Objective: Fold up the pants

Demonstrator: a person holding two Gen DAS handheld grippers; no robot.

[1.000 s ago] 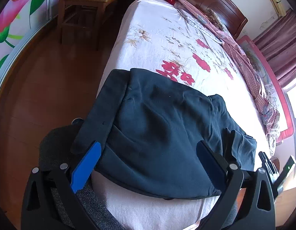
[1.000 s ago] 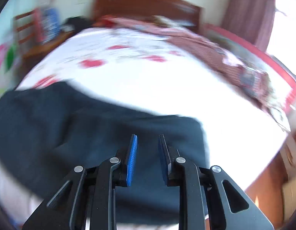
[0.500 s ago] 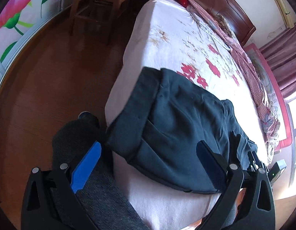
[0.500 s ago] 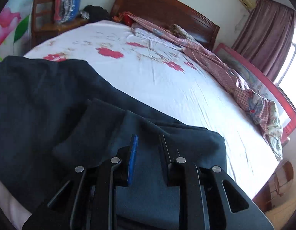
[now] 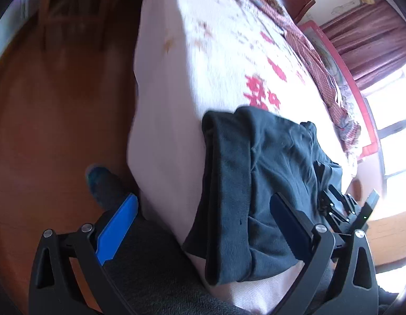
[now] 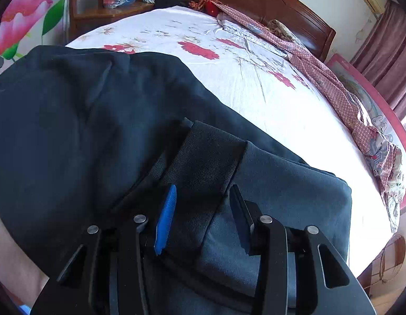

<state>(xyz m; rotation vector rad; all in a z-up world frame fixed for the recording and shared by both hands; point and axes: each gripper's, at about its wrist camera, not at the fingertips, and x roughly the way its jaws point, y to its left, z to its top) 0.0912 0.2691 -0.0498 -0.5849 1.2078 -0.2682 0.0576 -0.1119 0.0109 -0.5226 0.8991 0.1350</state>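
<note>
The dark pants (image 5: 268, 183) are being shown folded into a bundle lying at the near corner of the bed (image 5: 203, 52), with the long axis running from the hanging near edge away toward the headboard (image 6: 260, 2). In the left wrist view, the ribbed waistband (image 5: 226, 197) is draping over the mattress edge, between and beyond the widely parted fingers of the left gripper (image 5: 203, 225); no cloth is being touched by either finger. In the right wrist view, the right gripper (image 6: 203, 215) is being held low over the pants (image 6: 98, 120), fingers partly spread, with a folded band of cloth (image 6: 205, 173) lying between and just ahead of the fingertips. Whether the pads are touching the fabric cannot be told.
</note>
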